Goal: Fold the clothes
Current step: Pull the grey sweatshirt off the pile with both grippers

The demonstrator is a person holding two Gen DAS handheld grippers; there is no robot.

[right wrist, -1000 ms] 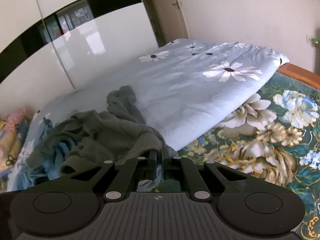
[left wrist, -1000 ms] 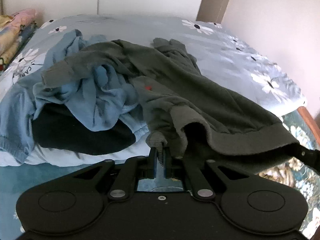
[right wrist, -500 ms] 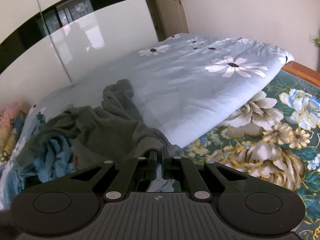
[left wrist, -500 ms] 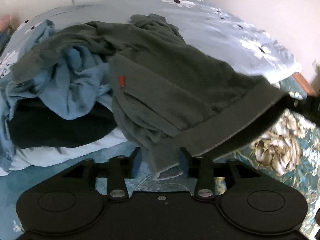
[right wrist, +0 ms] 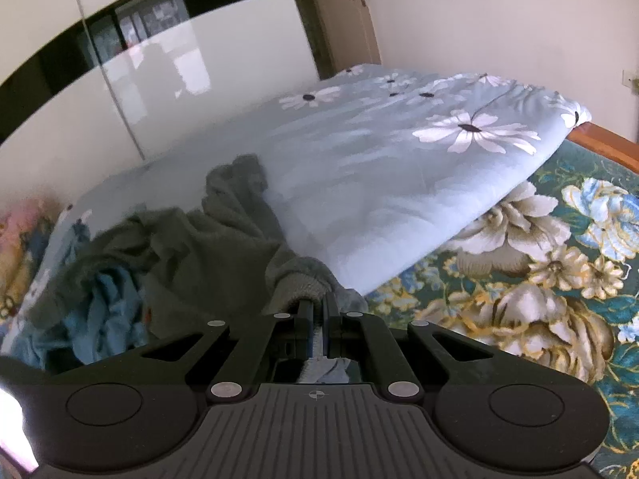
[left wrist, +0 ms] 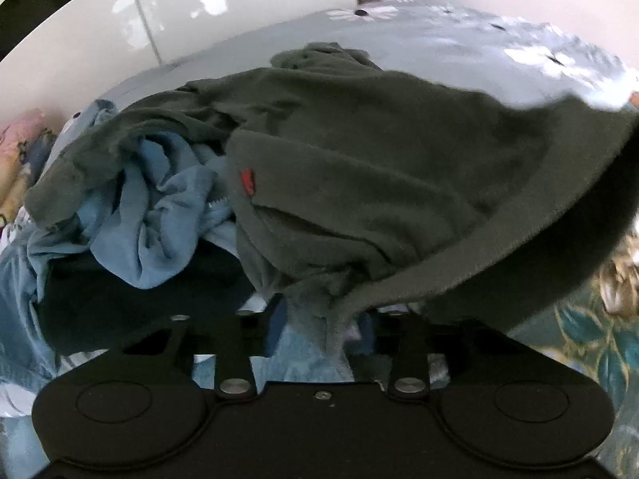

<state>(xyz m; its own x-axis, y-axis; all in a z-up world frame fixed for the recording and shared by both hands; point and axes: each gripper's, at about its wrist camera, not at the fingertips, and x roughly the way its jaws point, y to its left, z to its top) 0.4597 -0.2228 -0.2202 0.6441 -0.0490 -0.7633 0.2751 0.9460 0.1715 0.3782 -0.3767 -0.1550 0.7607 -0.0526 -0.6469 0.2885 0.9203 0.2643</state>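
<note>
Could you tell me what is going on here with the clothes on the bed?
A person is working a dark green sweatshirt out of a clothes pile with two handheld grippers. The right gripper is shut on its ribbed edge. The left gripper is closing, with a fold between its jaws. A blue garment lies underneath.

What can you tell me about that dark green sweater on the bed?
The dark green sweater looks like thick, soft fleece with a small red mark on its front and a wide ribbed hem. It lies rumpled across a blue garment on the daisy-print quilt. The right tool is shut on a ribbed edge. A fold of the hem hangs between the left tool's closing jaws, not yet pinched.
</note>
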